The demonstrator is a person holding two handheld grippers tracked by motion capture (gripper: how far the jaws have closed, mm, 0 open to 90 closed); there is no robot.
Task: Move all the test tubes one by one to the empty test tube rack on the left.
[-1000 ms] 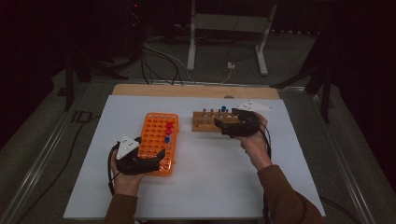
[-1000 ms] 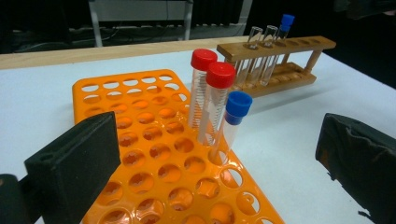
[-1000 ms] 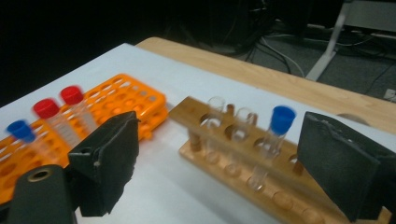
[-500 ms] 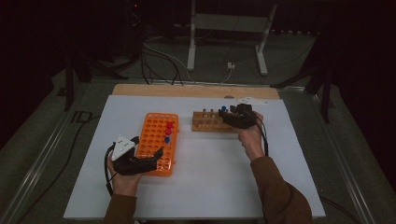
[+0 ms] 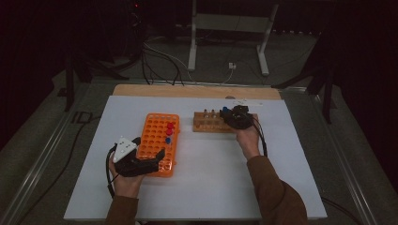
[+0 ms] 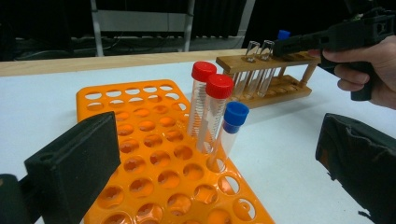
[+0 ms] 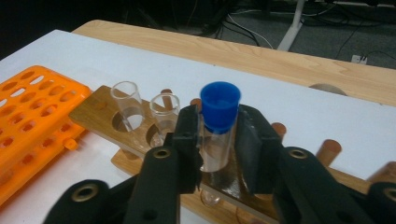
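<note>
Right gripper view: we see the blue-capped tube (image 7: 217, 128) standing upright in a hole of the wooden rack (image 7: 100, 119), just below its cap between our two black jaws.
Right gripper (image 7: 217, 144): its jaws have just been closing and now press on the tube's clear wall from both sides; we read it as clamped on the tube.
Rack neighbours: two open glass tubes (image 7: 128, 105) stand in the holes beside the held tube, toward the orange rack.
Wooden rack on the desk: in the high view it lies on the white desk (image 5: 211, 187), just beside the orange rack (image 5: 157, 140), with our right gripper (image 5: 238, 117) over its right part.
Orange rack: two red-capped tubes (image 6: 212, 112) and another blue-capped one (image 6: 229, 130) stand in it.
Left gripper (image 5: 141, 161): we hold it at the orange rack's near end, jaws wide apart, nothing pressed between them.
</note>
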